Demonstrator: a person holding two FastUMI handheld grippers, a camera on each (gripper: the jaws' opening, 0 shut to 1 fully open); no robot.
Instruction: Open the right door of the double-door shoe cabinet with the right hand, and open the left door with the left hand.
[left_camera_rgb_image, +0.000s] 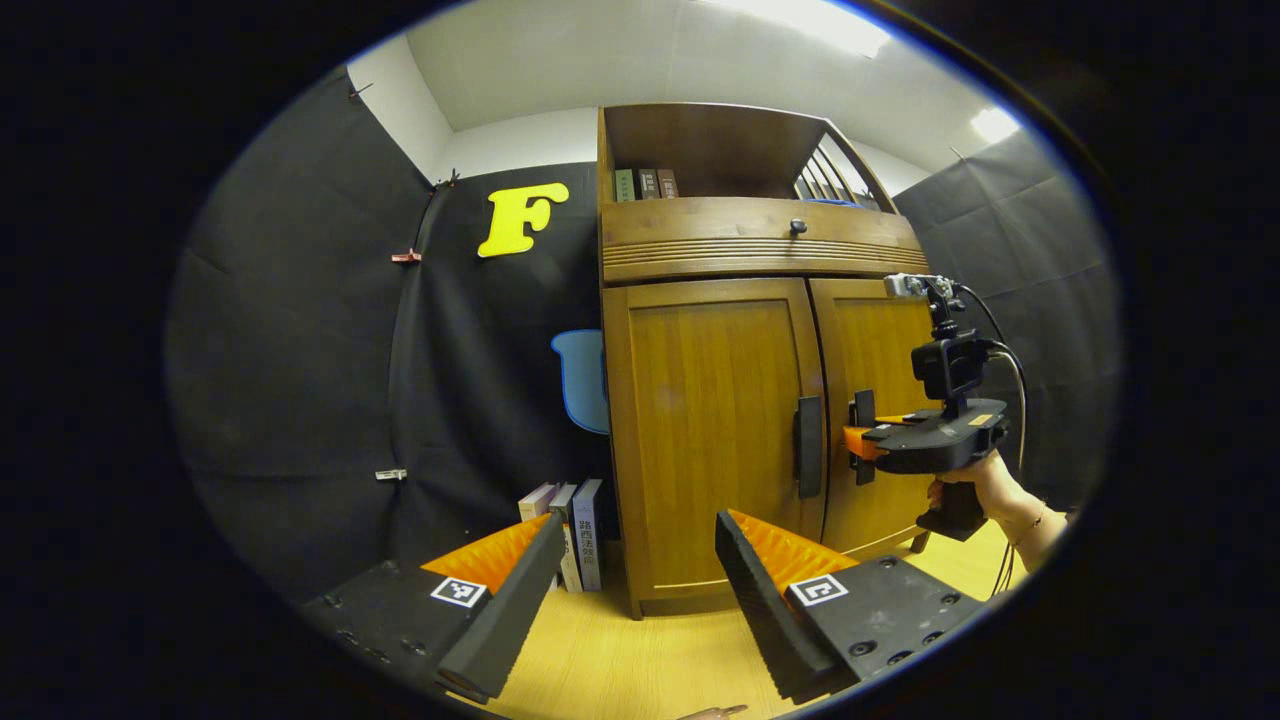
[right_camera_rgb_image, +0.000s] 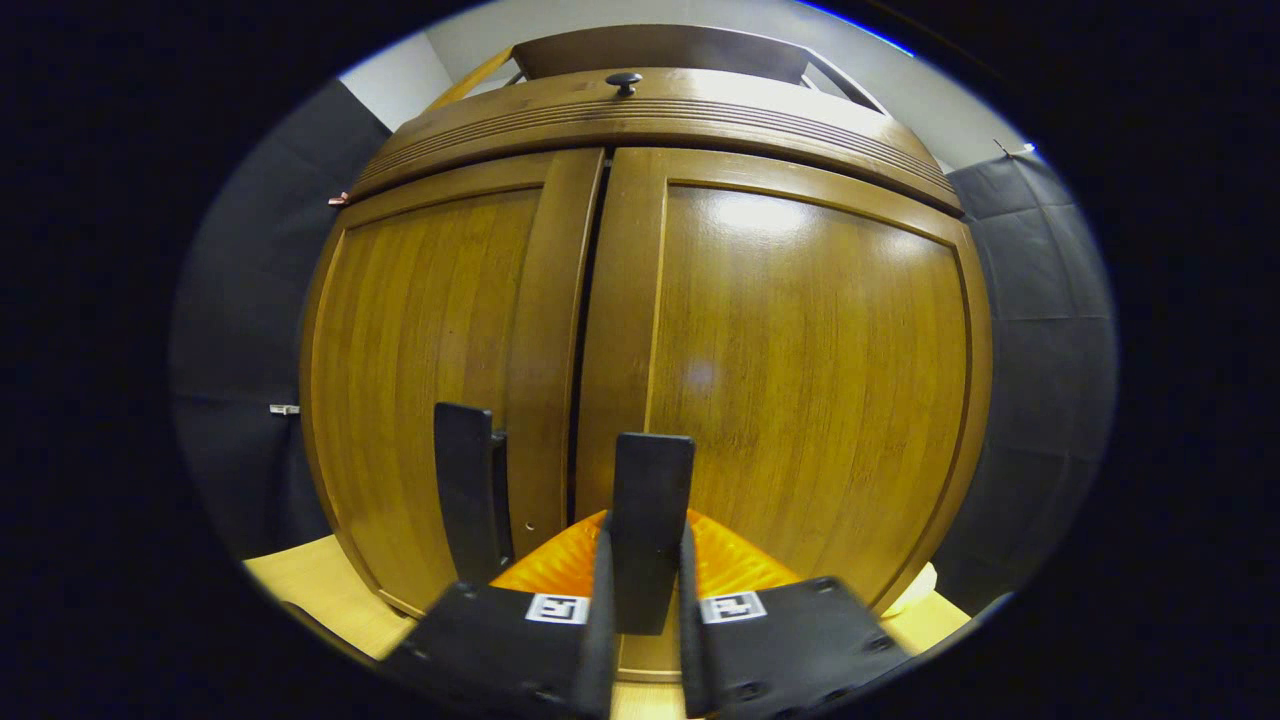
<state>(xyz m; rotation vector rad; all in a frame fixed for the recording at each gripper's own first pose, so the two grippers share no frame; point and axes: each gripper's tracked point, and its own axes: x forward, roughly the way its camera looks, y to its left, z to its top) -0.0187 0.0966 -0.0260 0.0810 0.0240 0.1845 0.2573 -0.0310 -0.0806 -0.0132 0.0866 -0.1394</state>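
Fig.: my right gripper has its fingers clamped on the right door's handle; both doors shut. My left gripper, fingers apart, hangs short of the left handle. Risk: off-arc pull slips the grip; the closed left door could catch the right door at the seam.

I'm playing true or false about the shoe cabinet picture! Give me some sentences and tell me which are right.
1. Both cabinet doors are shut. True.
2. The right hand-held gripper is closed on the right door handle. True.
3. The left hand-held gripper is holding the left door handle. False: it is open and away from the cabinet.
4. Books stand on the floor beside the cabinet. True.
5. The drawer above the doors has no knob. False: it has a small dark knob.
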